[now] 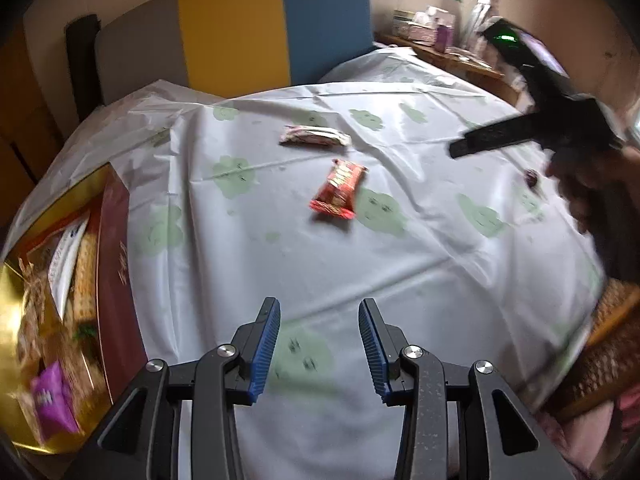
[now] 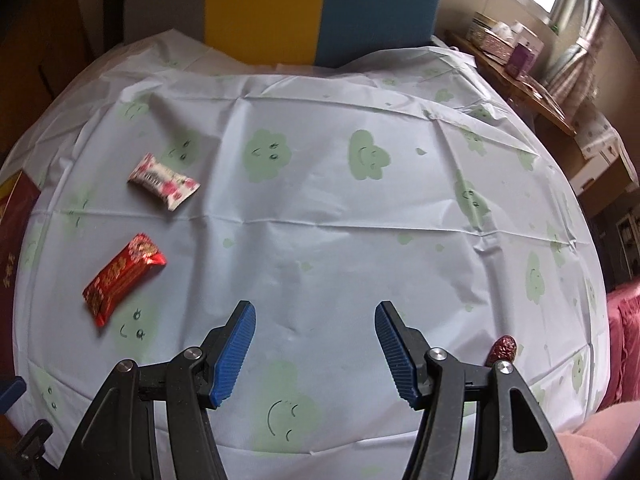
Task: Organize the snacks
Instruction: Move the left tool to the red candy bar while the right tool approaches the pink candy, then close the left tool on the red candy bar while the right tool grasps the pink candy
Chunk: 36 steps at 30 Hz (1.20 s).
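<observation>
A red snack packet (image 1: 339, 189) (image 2: 123, 277) lies on the white tablecloth (image 1: 360, 256) (image 2: 320, 216) printed with green clouds. A white and pink packet (image 1: 314, 135) (image 2: 163, 181) lies just beyond it. A dark red date (image 2: 503, 349) (image 1: 531, 178) rests near the right side. A red and gold box (image 1: 68, 304) (image 2: 16, 236) at the left holds several snacks, among them a purple packet (image 1: 52, 404). My left gripper (image 1: 319, 312) is open over bare cloth. My right gripper (image 2: 315, 316) is open too, with the date beside its right finger. The left wrist view shows the right gripper's body at the far right.
A chair back (image 1: 236, 28) (image 2: 320, 12) in grey, yellow and blue stands behind the table. A wooden shelf (image 1: 452, 56) (image 2: 520, 80) with boxes runs under the window at the right. A woven basket (image 1: 608, 344) sits at the table's right edge.
</observation>
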Each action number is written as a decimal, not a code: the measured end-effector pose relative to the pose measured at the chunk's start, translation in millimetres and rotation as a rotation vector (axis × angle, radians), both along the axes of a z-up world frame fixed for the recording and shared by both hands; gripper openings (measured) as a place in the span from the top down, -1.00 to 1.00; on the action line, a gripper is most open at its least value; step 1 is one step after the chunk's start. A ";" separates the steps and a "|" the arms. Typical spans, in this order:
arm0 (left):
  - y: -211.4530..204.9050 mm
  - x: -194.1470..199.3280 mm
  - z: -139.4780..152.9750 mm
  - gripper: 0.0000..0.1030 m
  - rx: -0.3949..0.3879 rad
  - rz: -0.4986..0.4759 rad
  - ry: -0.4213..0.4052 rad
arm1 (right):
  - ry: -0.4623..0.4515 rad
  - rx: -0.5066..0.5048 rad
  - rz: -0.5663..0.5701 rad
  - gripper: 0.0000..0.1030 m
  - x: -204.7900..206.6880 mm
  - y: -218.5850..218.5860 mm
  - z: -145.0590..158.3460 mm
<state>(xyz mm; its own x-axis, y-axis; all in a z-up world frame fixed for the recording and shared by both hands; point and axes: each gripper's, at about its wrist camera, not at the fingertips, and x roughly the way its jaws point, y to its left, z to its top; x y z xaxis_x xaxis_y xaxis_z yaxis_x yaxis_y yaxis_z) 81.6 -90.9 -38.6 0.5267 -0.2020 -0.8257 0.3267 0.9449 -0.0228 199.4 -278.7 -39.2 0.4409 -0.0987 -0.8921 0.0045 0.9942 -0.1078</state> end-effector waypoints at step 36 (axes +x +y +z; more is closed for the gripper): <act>-24.1 43.2 -27.4 0.57 0.052 0.107 -0.072 | -0.042 0.090 -0.033 -0.23 2.9 -12.6 12.2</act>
